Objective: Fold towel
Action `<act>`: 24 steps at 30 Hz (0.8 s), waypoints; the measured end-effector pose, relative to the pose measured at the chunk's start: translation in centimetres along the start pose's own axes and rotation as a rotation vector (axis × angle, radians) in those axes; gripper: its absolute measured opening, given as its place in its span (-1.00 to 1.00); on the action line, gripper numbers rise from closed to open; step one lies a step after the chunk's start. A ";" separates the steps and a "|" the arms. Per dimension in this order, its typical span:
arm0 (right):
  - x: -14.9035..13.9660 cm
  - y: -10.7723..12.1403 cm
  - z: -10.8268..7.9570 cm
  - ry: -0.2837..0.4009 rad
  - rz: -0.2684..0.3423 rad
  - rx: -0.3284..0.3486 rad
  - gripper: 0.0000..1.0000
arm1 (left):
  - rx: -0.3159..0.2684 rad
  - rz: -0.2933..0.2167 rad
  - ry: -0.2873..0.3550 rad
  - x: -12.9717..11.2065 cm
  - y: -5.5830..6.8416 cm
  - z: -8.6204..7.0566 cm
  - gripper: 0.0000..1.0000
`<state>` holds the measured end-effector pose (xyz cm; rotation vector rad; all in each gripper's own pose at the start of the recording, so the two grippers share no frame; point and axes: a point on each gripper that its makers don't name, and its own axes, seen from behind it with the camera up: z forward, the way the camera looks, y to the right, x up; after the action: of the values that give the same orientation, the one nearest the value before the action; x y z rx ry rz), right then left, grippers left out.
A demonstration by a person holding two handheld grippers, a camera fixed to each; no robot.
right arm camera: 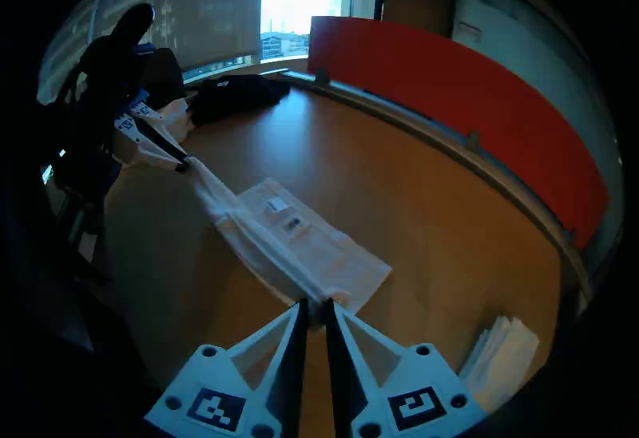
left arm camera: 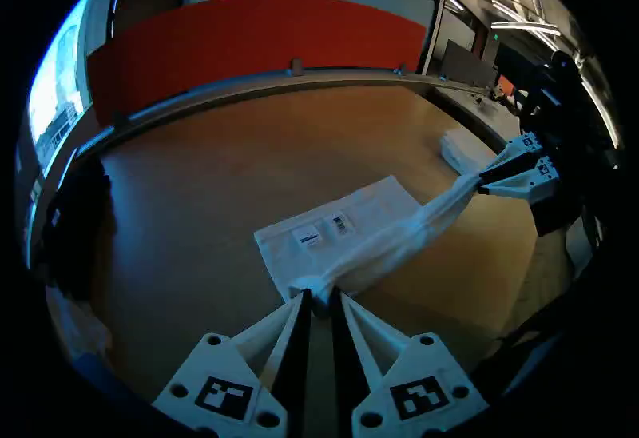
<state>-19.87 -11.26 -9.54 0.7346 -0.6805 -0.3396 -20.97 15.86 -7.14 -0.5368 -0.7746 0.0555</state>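
A white towel (left arm camera: 351, 234) with small labels lies partly on the wooden table (left arm camera: 224, 174), its near edge lifted and stretched taut between both grippers. My left gripper (left arm camera: 320, 297) is shut on one corner of that edge. Farther off at the right, my right gripper (left arm camera: 484, 185) pinches the other corner. In the right gripper view the same towel (right arm camera: 307, 246) runs from my right gripper (right arm camera: 315, 304), shut on its corner, up to the left gripper (right arm camera: 185, 164) held by a person at the upper left.
A stack of folded white towels (left arm camera: 463, 150) sits at the table's far right, seen also as a white stack (right arm camera: 503, 350). A dark bundle (right arm camera: 236, 90) lies near the window. A red panel (left arm camera: 255, 34) runs behind the table's curved edge.
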 end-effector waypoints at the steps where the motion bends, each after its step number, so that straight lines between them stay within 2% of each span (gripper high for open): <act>1: 0.1 0.2 0.3 0.000 0.003 -0.001 -0.70 | 0.003 -0.003 0.000 0.1 -0.2 0.3 -0.67; 6: 0.3 1.5 1.9 -0.008 0.017 -0.003 -0.70 | 0.020 -0.005 -0.003 0.8 -1.1 1.9 -0.66; 12: 0.0 2.7 3.5 -0.028 0.037 0.000 -0.70 | 0.030 0.021 -0.023 1.0 -1.9 3.6 -0.66; 24: -1.7 3.6 5.5 -0.073 0.052 0.004 -0.70 | 0.025 0.041 -0.059 0.7 -3.0 6.5 -0.67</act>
<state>-24.60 -10.65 -4.76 0.7096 -0.7682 -0.3193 -25.33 16.26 -1.46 -0.5295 -0.8194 0.1187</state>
